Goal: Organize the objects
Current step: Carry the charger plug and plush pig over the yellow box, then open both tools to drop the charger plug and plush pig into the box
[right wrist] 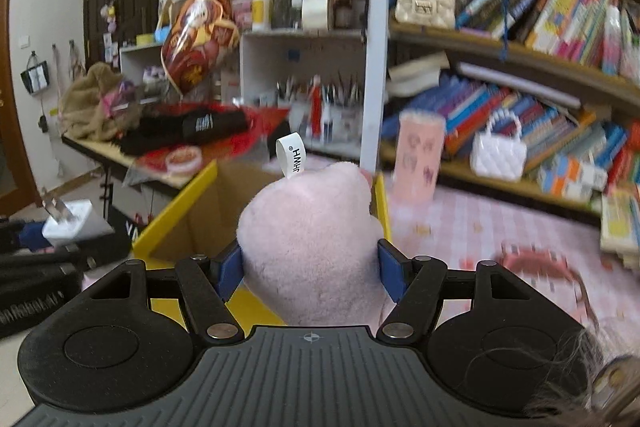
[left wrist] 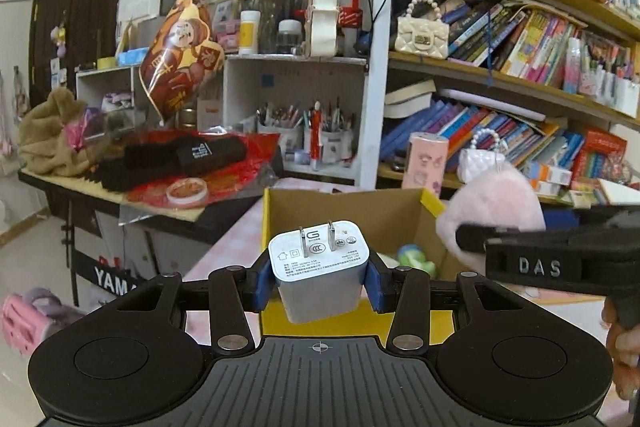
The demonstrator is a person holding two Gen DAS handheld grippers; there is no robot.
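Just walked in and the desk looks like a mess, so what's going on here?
A person is tidying with a hand-held gripper in each hand. The left hand-held gripper is clamped on a white charger plug, prongs up. The right hand-held gripper is squeezing a pink plush toy. Both are held just in front of an open yellow cardboard box, which already has a small green toy inside.

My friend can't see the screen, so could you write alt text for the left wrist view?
A handheld gripper clamps a white plug-in charger, prongs up, in front of an open yellow cardboard box. At right, a second gripper carries a pink plush toy. Crowded bookshelves fill the background.
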